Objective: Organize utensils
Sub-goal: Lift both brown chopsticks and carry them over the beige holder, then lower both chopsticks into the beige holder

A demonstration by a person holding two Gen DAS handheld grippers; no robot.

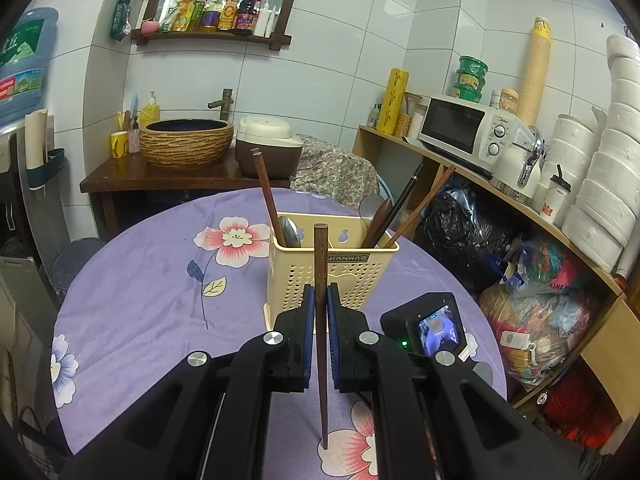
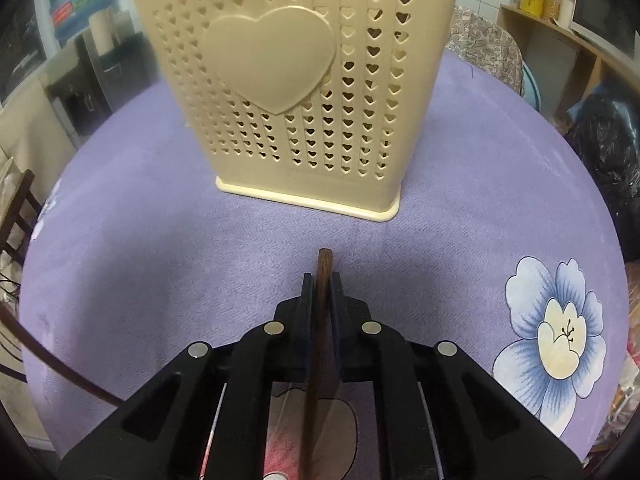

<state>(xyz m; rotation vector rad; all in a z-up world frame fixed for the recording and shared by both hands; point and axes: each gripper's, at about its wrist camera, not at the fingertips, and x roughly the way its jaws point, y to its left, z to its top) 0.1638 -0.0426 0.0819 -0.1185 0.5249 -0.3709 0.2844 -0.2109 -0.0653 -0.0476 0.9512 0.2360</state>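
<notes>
A cream perforated utensil holder [image 1: 360, 276] stands mid-table with several chopsticks and spoons leaning in it. My left gripper [image 1: 321, 292] is shut on a brown wooden chopstick [image 1: 320, 248], held nearly upright just in front of the holder, its thin tip down on the cloth. In the right wrist view my right gripper [image 2: 321, 280] is shut on a second brown chopstick [image 2: 323, 258], whose blunt end pokes out past the pads toward the holder's heart-patterned wall [image 2: 360, 160]. The right gripper hangs low over the cloth, a short way from the holder's base.
The round table wears a purple flowered cloth [image 1: 152, 288]. The right gripper's camera body [image 1: 434, 326] sits close beside my left fingers. Shelves with a microwave [image 1: 464, 128] and bags crowd the right; a basin and a rice cooker stand behind. A thin dark stick [image 2: 60, 368] crosses the lower left.
</notes>
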